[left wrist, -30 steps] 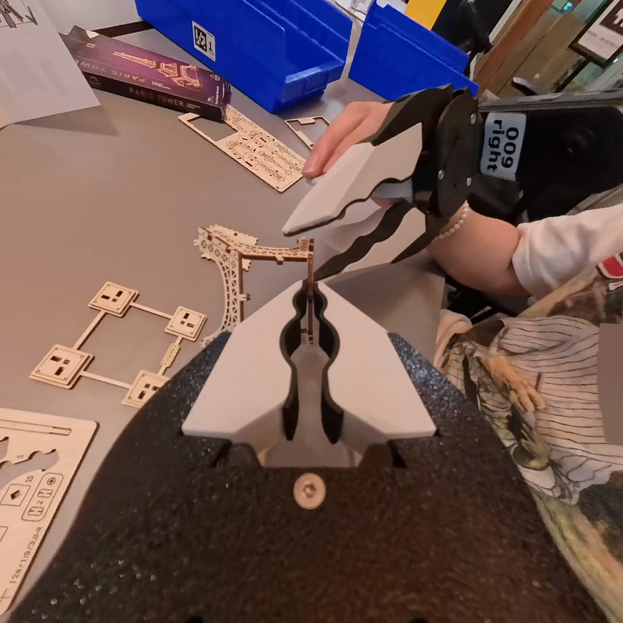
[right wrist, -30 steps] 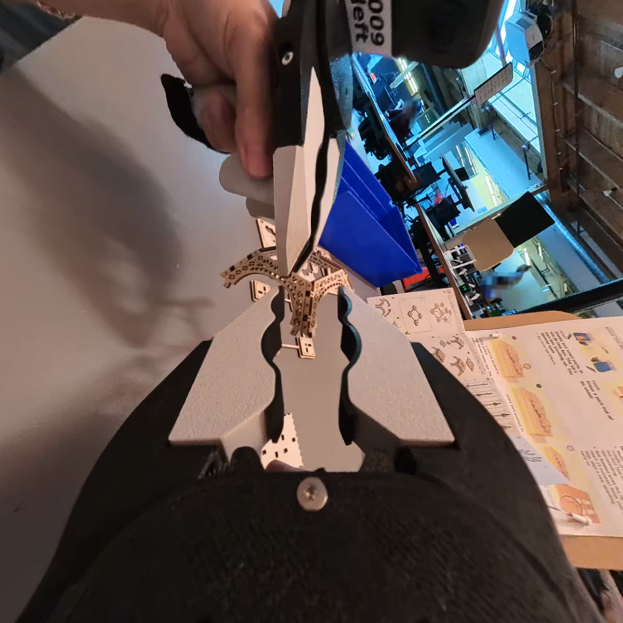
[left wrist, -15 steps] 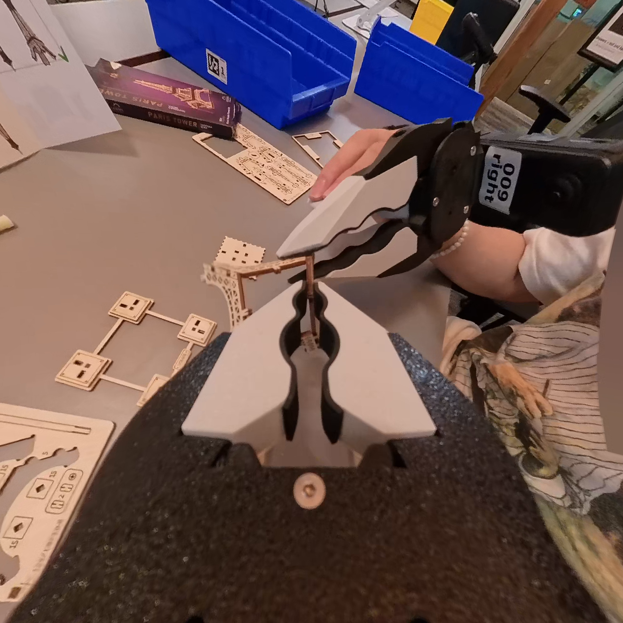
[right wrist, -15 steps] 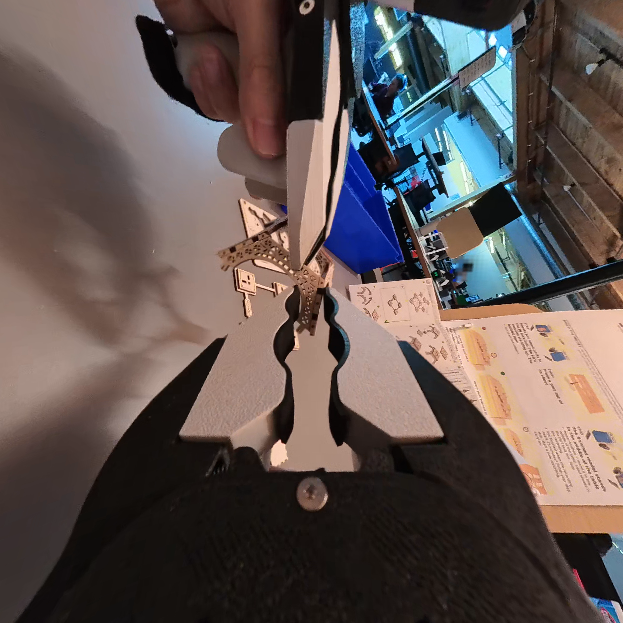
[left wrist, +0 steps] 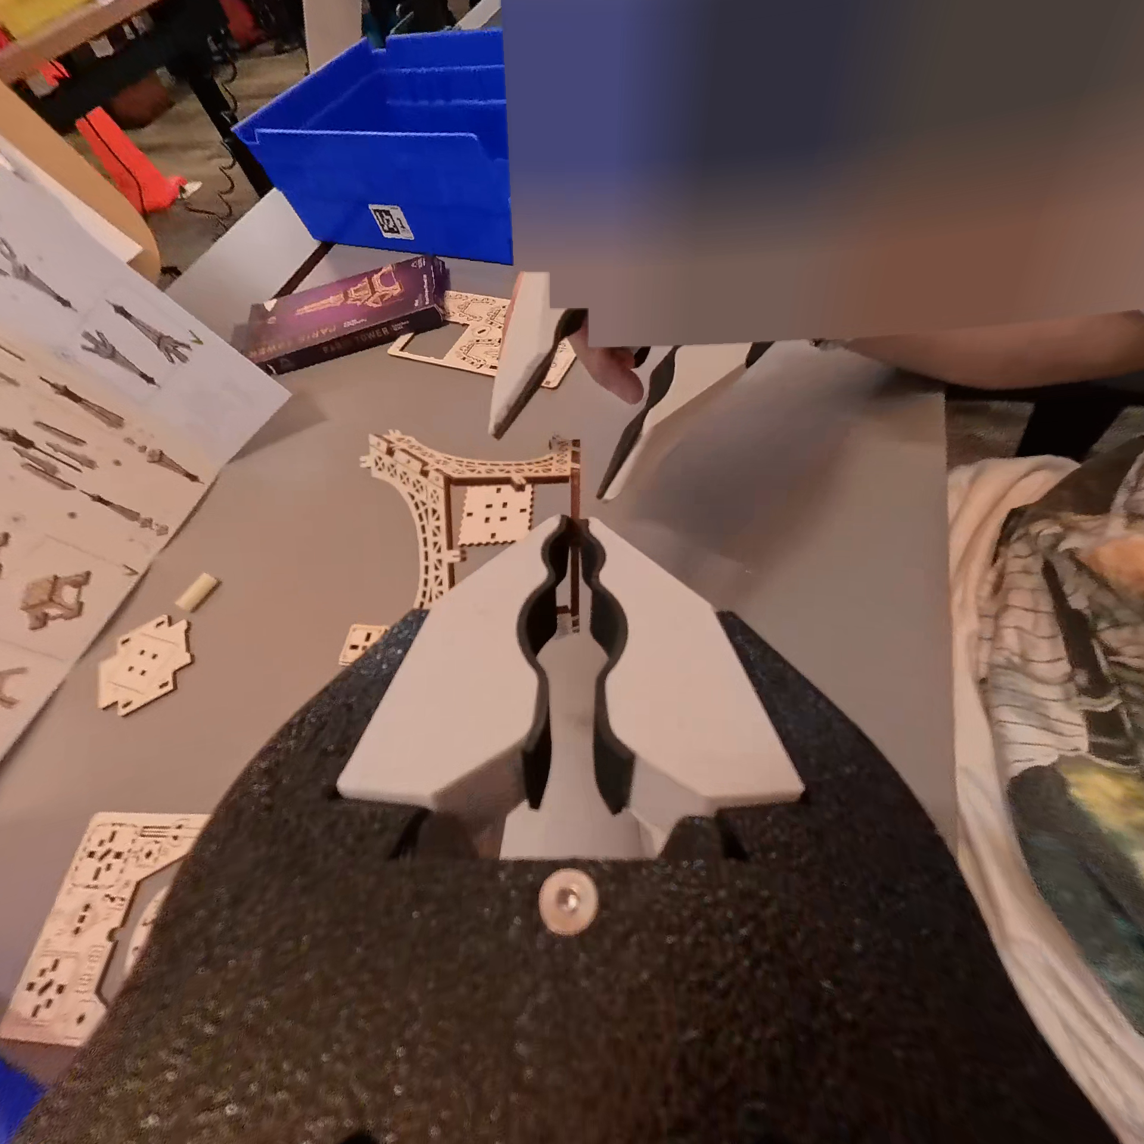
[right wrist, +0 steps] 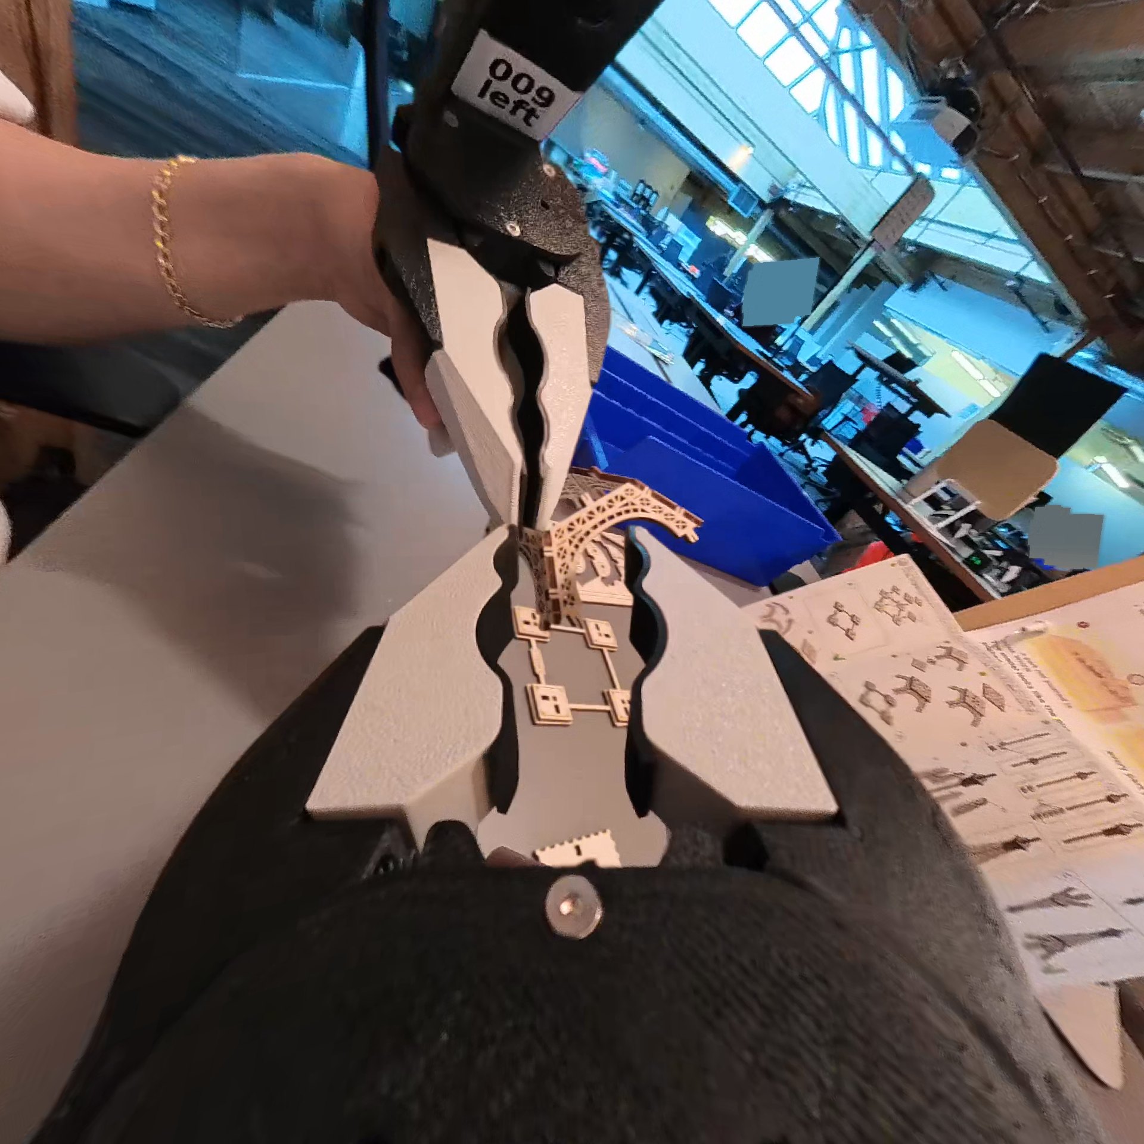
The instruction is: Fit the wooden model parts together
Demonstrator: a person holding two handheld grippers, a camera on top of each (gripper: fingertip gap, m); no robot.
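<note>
Your left tool (left wrist: pixel 572 526) is clenched on the thin edge of the wooden arch assembly (left wrist: pixel 470 470), two lattice legs joined at a corner and held upright above the surface (left wrist: pixel 309 495). Your right tool (right wrist: pixel 572 545) stands released, its grey fingers (left wrist: pixel 526 371) spread wide and hovering just above the assembly's top edge. Directly beneath, in the right wrist view, lies the four-footed base frame (right wrist: pixel 572 671), flat on the surface, with one leg's foot at or just over a corner pad; whether it is seated cannot be told. By this reading the task is partly done: two legs joined, further legs and base seating apparently remaining. Loose parts lie near: a perforated square plate (left wrist: pixel 498 514), a cross-shaped plate (left wrist: pixel 145 665), punched sheets (left wrist: pixel 93 916). The blue bins (left wrist: pixel 384 167) and model box (left wrist: pixel 346 316) stand well apart; instruction sheets (left wrist: pixel 93 384) border your left, the surface edge your right.
</note>
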